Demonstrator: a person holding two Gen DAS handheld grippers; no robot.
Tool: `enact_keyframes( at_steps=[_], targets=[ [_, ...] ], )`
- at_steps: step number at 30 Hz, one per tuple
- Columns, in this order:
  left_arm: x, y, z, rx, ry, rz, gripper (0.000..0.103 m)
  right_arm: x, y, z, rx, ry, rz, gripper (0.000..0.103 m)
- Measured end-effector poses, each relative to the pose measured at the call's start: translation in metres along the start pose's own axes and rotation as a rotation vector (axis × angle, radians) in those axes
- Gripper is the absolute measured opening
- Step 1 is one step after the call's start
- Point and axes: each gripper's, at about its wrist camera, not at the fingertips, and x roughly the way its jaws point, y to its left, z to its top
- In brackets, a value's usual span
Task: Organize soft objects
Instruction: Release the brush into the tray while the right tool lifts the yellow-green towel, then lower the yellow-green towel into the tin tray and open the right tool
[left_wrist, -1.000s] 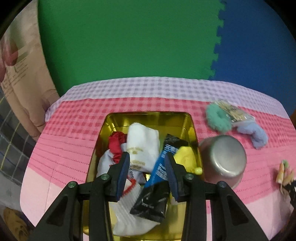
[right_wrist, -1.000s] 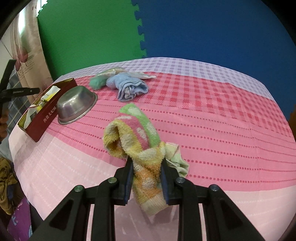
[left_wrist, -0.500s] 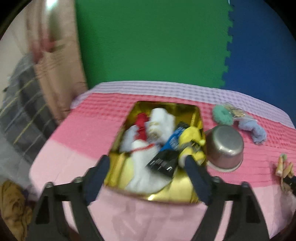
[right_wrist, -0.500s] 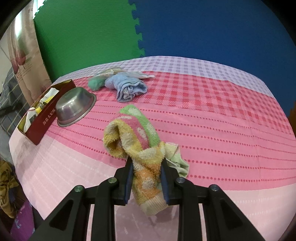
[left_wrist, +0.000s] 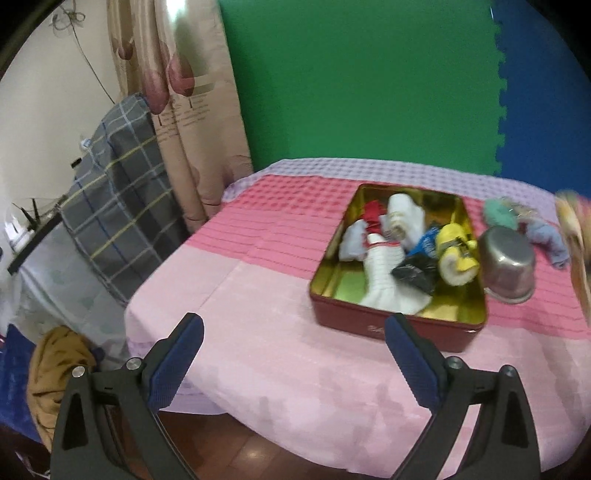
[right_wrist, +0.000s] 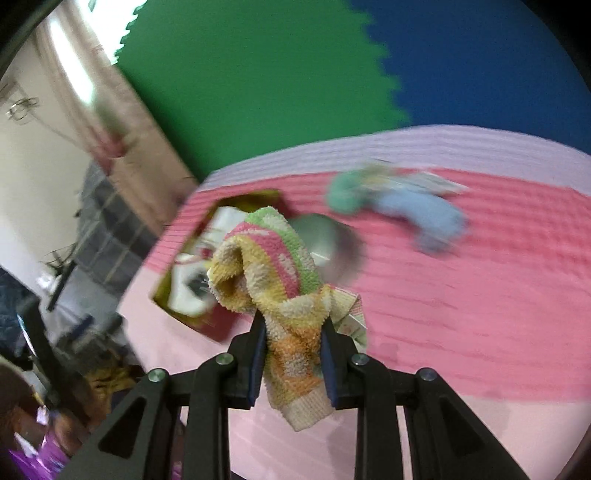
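Observation:
My right gripper (right_wrist: 292, 332) is shut on a striped pink, green and yellow towel (right_wrist: 273, 266) and holds it in the air, left of the table's middle. The towel shows blurred at the far right of the left wrist view (left_wrist: 574, 236). A red tin with a gold inside (left_wrist: 332, 284) holds white socks (left_wrist: 384, 273), a yellow roll (left_wrist: 456, 251) and dark packets; it shows behind the towel in the right wrist view (right_wrist: 218, 328). My left gripper (left_wrist: 293, 345) is open and empty, pulled back over the table's front left edge.
A steel bowl (left_wrist: 508, 264) stands right of the tin. A green scrunchie (right_wrist: 345, 192), a blue cloth (right_wrist: 430, 212) and a packet lie further back. A checked cushion (left_wrist: 114, 206) and a curtain (left_wrist: 184, 110) stand left of the table.
My left gripper opened wide and drew back from the tin to the table's front edge. My right gripper lifted the towel off the table and swung left towards the tin.

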Motion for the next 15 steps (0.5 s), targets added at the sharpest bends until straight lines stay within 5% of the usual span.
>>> enact_keyframes(
  at_steps=[6,15],
  targets=[
    [-0.005,0.004,0.002,0.017,-0.048,-0.001,0.098,0.065,0.085,0.052,-0.162,0.038,0.022,0.026],
    [-0.013,-0.001,0.005,0.051,-0.085,-0.042,0.098,0.169,0.108,0.087,-0.149,0.129,-0.087,0.026]
  ],
)
